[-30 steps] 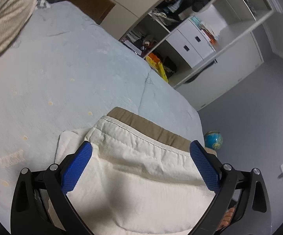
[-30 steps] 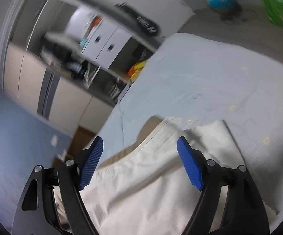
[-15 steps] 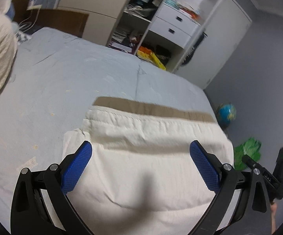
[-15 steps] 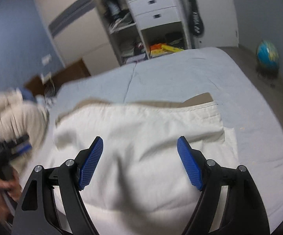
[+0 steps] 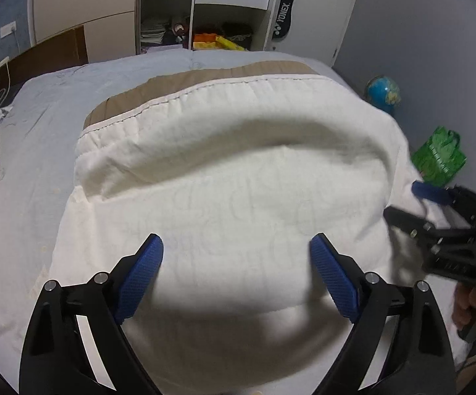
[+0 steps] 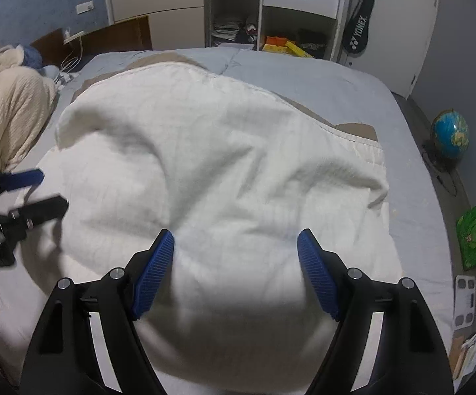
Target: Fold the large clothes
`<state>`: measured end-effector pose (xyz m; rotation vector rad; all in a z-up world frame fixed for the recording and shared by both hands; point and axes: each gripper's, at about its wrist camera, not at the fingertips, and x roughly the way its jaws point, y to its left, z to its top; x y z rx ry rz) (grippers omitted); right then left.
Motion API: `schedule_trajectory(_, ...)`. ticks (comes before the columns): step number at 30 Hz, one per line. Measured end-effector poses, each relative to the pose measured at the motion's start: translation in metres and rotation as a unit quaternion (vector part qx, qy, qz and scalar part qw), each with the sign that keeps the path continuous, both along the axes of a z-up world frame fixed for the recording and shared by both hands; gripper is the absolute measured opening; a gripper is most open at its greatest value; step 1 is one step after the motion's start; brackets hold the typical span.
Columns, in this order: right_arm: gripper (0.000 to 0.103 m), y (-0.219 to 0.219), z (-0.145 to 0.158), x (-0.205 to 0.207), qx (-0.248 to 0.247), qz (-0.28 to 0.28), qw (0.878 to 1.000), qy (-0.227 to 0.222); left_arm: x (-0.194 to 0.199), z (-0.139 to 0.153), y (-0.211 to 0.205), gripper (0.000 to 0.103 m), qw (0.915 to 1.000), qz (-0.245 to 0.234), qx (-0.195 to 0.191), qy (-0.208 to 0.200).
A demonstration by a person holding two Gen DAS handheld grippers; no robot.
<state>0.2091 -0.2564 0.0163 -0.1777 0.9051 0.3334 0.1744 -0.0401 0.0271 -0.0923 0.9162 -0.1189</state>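
I have both tools above the cream quilted blanket, which lies in a puffed heap on the light-blue bed, its tan border at the far side. The left gripper has its fingers wide apart and holds nothing; the right gripper is the same, with cloth bulging between them. I judge a fold was just laid down. Next I must flatten the bulge, then find the near edge for another fold.
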Motion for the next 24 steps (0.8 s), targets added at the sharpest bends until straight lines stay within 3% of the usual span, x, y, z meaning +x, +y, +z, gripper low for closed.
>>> schedule_trajectory(11, 0.085, 0.004, -0.029, 0.043, 0.015, -0.039, 0.999, -0.002, 0.029, -0.028, 0.028, 0.09, 0.9976, 0.042, -0.045, 0.033)
schedule_trajectory(24, 0.091, 0.008, -0.064, 0.065, 0.013, -0.049, 0.998, 0.036, 0.035, -0.052, 0.033, 0.091, 0.9964, 0.043, -0.037, 0.063)
